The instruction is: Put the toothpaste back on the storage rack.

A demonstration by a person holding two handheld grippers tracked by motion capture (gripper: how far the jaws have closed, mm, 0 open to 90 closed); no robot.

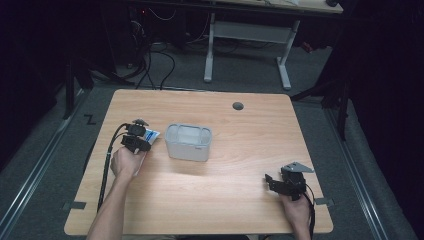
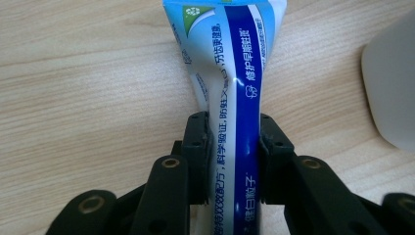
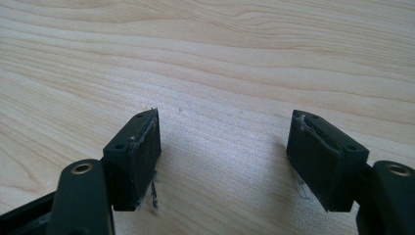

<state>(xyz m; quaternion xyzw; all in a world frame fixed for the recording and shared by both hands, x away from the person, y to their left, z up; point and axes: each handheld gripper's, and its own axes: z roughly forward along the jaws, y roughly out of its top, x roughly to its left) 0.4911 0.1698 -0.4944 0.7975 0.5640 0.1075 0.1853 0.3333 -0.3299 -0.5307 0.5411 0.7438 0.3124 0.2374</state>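
Dark floor and cables surrounded a pale wooden table (image 1: 240, 145), lit from above. On it the left gripper (image 1: 141, 141) sat at about nine o'clock from a grey open-topped bin (image 1: 188, 142), its jaws pinched on a blue-and-white toothpaste tube (image 2: 230, 88). In the left gripper view the tube ran straight out along the jaws' line, its long axis pointing to twelve o'clock, squeezed narrow where the pads (image 2: 198, 152) met it and flaring wider beyond them; the bin's rounded wall showed at three o'clock, near but apart. The tube appeared to lie on or just over the wood. Chinese characters ran lengthwise in white on the blue band and in blue on the white; a green emblem sat near the far end, and I could not make out a brand name. The right gripper (image 1: 275, 181) rested at about five o'clock from the bin, well apart from it, jaws spread wide over bare wood and holding nothing. Judged from this, the coming move turned on carrying the tube toward three o'clock into the bin, the left hand (image 1: 127, 162) being much the nearer.
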